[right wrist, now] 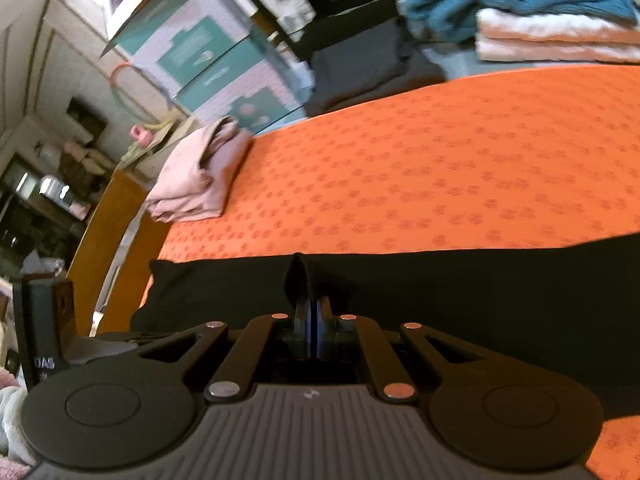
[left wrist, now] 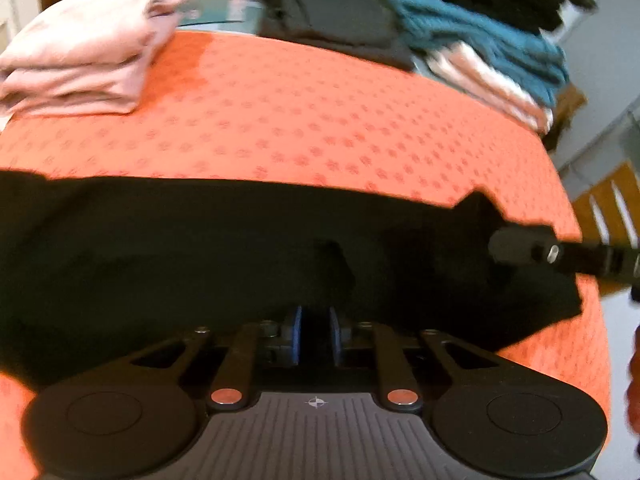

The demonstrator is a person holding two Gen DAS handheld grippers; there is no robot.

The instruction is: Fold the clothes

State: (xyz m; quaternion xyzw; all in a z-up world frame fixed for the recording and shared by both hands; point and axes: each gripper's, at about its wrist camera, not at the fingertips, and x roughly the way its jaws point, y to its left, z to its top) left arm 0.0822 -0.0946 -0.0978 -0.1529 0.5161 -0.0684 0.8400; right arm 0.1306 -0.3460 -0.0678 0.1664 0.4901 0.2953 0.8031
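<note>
Surface: a counter [left wrist: 320,120] with an orange patterned cover, seen in both wrist views.

Black garment [left wrist: 200,248]: it lies flat across the near part of the counter, a wide dark band from the 9 o'clock edge to about 3 o'clock in the left wrist view. In the right wrist view the black garment [right wrist: 480,300] fills the near band, and its end reaches the counter's edge at about 8 o'clock.

Left gripper [left wrist: 316,332]: it points steeply down at the garment's near edge, at 6 o'clock of its own view. The blue pads [left wrist: 297,332] stand narrow, with a small dark gap. Black cloth seems to sit in this gap, but it is too dark to tell if the pads press on it.

Right gripper [right wrist: 310,332]: it points down at a slant. Its pads are pressed together on a raised fold of the black garment, which stands up as a small peak just above the tips, at 12 o'clock from them.

Right gripper [left wrist: 520,246] in the left view: it comes in from 3 o'clock, and its tip lies on the garment's right end.

Left gripper in the right view: only a dark body part shows at 8 o'clock, beside the counter's edge.

Pink folded pile [left wrist: 80,56]: at 10 o'clock, on the far left corner of the counter, well apart from the black garment.

Other clothes: a dark grey folded piece [left wrist: 332,20] at 12 o'clock; a teal knit [left wrist: 480,36] on top of pale folded towels [left wrist: 492,80] at 1 to 2 o'clock.
</note>
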